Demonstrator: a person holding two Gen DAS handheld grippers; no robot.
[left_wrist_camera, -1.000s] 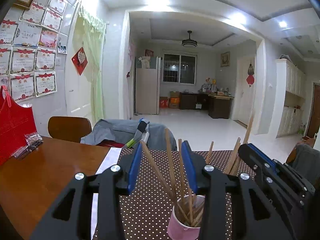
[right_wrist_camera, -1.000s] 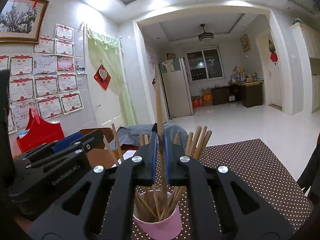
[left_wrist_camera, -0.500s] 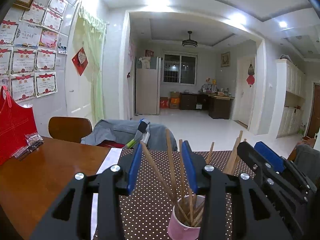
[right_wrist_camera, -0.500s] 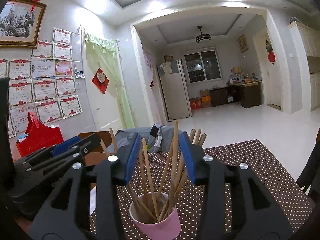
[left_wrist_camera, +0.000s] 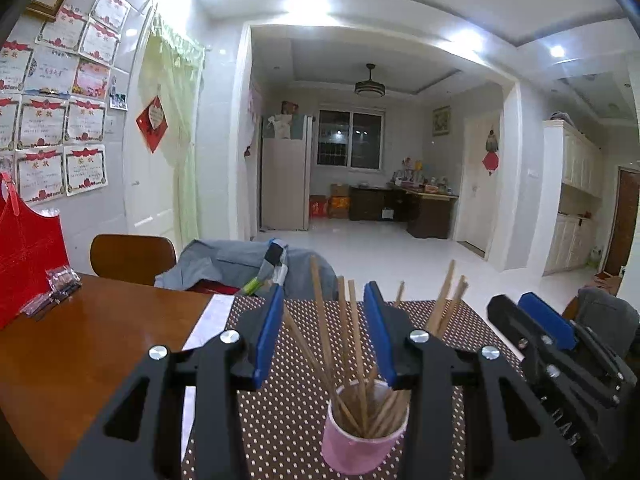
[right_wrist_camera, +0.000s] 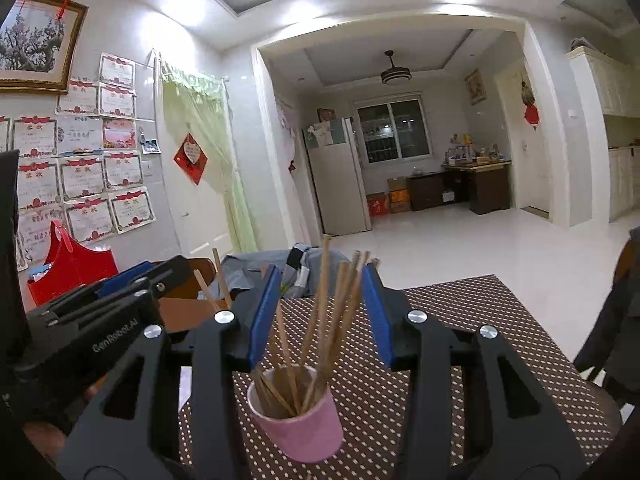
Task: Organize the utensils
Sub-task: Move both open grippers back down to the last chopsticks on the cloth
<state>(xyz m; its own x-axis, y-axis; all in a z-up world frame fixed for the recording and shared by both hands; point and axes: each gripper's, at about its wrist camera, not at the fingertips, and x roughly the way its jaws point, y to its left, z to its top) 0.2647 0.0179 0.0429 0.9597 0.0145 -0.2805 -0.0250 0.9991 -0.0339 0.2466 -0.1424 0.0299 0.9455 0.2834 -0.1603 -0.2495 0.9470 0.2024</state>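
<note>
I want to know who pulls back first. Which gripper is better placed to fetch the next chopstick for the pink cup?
Probably the right gripper: its fingers have just been opening and grip no chopstick. The left gripper straddles the chopsticks above the pink cup.

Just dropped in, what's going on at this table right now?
A person is sorting wooden chopsticks into a pink cup on the dotted placemat. The right gripper has just been opening: its jaws stand apart around the chopstick tops, clamping none. The left gripper, beside it, is open too, with the chopsticks seen between its jaws. Nothing is held.
</note>
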